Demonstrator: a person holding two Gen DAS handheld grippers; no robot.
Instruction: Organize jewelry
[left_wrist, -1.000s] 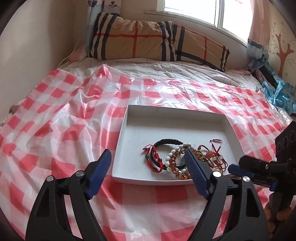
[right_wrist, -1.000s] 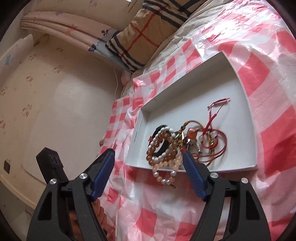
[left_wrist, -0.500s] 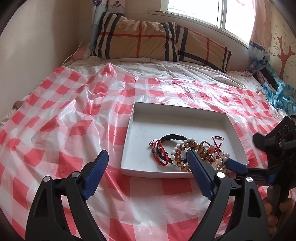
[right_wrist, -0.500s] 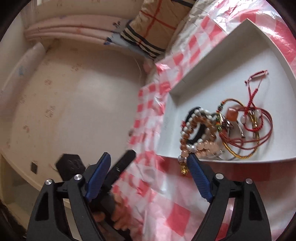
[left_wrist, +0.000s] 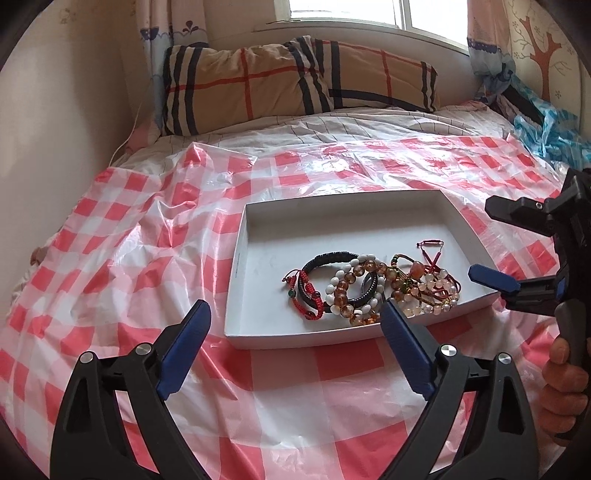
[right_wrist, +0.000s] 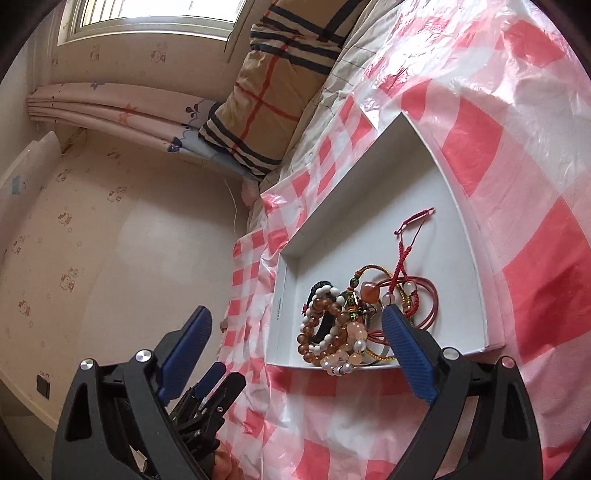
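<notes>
Bracelets lie heaped in the near right corner of the white tray, which sits on the checked plastic sheet covering the bed. I hold my left gripper spread wide, short of the tray; my right gripper, also spread and empty, hangs beside that corner, I judge ready to single one out.

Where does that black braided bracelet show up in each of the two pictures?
Left wrist view: black bracelet lies centre, in the white tray, left in the pile.
Right wrist view: black bracelet shows lower centre, mostly under amber beads.
Shared landmark: plaid pillow.
</notes>
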